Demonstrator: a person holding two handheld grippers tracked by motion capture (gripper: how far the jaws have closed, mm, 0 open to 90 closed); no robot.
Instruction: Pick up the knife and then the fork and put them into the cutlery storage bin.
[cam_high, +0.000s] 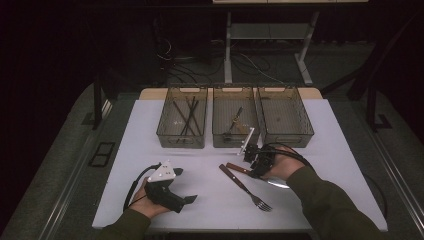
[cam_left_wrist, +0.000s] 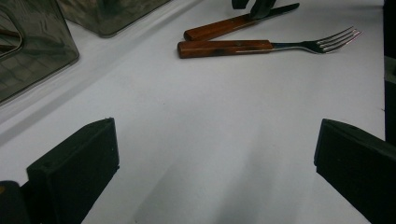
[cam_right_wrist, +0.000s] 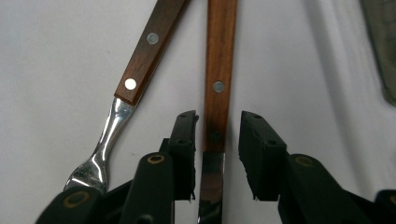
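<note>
In the high view, the right claw (cam_high: 254, 159) hangs over the wooden-handled knife (cam_high: 238, 168), which lies on the white tabletop (cam_high: 200, 200) just in front of the middle bin (cam_high: 235, 137). The fork (cam_high: 245, 187) lies beside the knife, its handle end near the knife's. The left claw (cam_high: 182, 186) rests on the tabletop, well apart from them.

In the left gripper view, its jaws stand wide apart with only bare tabletop between them.

In the right gripper view, the jaws are partly apart and straddle the knife (cam_right_wrist: 219, 79) where handle meets blade, without pressing it yet. I think the good way is to come down straight, keep the left jaw clear of the fork (cam_right_wrist: 140, 60), and close on the handle, not the blade.
</note>
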